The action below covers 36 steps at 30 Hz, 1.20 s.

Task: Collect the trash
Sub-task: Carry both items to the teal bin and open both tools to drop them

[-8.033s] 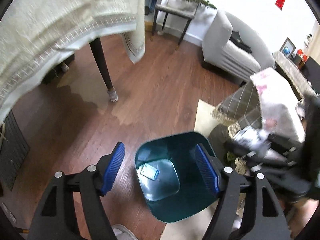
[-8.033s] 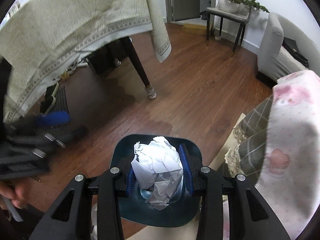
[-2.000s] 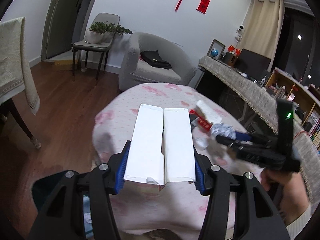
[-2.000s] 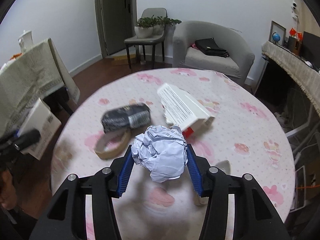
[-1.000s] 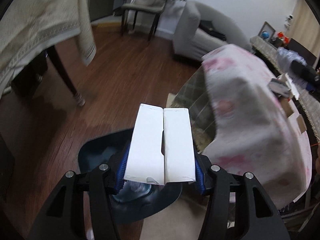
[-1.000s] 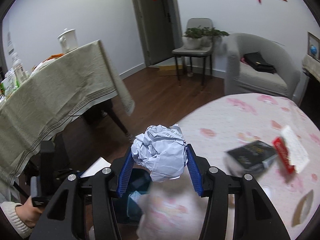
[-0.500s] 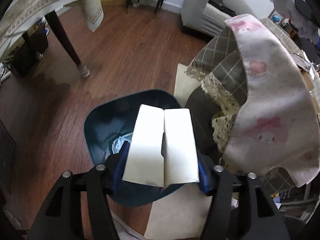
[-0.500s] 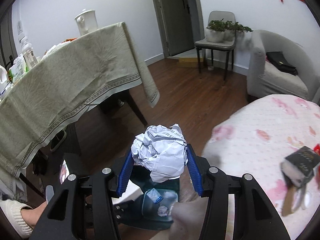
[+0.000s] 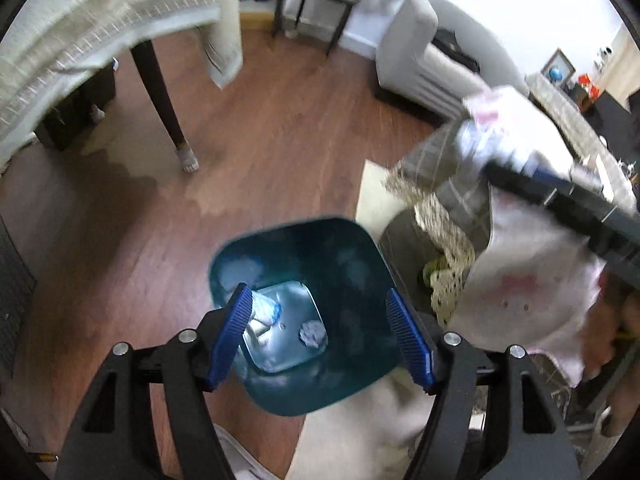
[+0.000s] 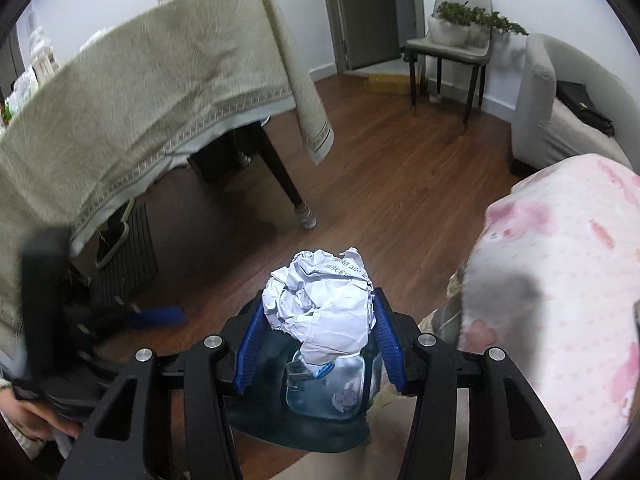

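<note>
Two grippers in use. Left gripper (image 9: 326,334): jaws opening, wide apart, nothing between the blue pads (image 9: 230,338); positioned directly above the teal trash bin (image 9: 360,256). Right gripper (image 10: 318,344): jaws at medium width, clamped on one crumpled paper ball (image 10: 322,312), also held over the bin opening.

One trash bin, standing on the wooden floor (image 9: 260,152) just beside the round table with the pink-patterned cloth (image 10: 560,260). Bin contents, counted from the left wrist view: one small crumpled grey-white scrap (image 9: 312,334) on the bin floor; one blue-and-white wrapper (image 9: 264,312) near the left pad; one white piece just below the wrapper, partly hidden by the pad. Further count cannot be told because of blur.

Readable writing: printed line on the paper ball, upside down, with digits reading roughly "350"; remaining characters too small to tell. No legible brand on the bin or its contents.

Surroundings, counted: one second table with a beige cloth (image 10: 140,92); one grey chair (image 10: 452,44) carrying one white planter with green plants (image 10: 452,24); one grey armchair (image 10: 560,120) with one black bag (image 10: 584,108) on the seat.
</note>
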Tool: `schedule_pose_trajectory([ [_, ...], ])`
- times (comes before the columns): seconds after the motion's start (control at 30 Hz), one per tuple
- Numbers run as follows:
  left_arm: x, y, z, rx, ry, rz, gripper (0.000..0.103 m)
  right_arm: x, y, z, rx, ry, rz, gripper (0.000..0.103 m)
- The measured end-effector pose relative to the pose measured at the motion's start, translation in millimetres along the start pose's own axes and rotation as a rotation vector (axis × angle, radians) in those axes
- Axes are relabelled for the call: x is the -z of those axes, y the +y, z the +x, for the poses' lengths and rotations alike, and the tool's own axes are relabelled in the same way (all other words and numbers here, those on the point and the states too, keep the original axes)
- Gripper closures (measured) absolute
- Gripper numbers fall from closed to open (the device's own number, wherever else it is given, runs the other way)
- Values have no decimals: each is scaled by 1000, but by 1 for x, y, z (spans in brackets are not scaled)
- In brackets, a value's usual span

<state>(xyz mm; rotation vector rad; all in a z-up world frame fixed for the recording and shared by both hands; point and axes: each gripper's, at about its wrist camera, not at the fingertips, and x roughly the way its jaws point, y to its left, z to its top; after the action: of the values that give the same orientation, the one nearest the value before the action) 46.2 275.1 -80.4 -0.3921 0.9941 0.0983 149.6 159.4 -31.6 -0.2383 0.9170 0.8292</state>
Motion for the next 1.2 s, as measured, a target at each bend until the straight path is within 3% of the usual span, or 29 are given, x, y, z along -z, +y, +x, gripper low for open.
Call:
schedule_pose_trajectory([
  [0.1,-7,1,-19,-42,-70,20,31,5,7,14,5,37,-16,51],
  [0.27,-15,3,-42,-5,-132,6,32,15,16,34,7,93,-36,51],
  [0.6,-26,1,-66,33,-183,-7,47,36,27,54,38,185,-103,51],
  [1.03,-34,-13,-88,65,-236,3,54,77,38,108,73,372,-194,48],
  [1.2,-38,-14,-91,72,-242,-12,54,82,36,106,79,380,-197,43],
])
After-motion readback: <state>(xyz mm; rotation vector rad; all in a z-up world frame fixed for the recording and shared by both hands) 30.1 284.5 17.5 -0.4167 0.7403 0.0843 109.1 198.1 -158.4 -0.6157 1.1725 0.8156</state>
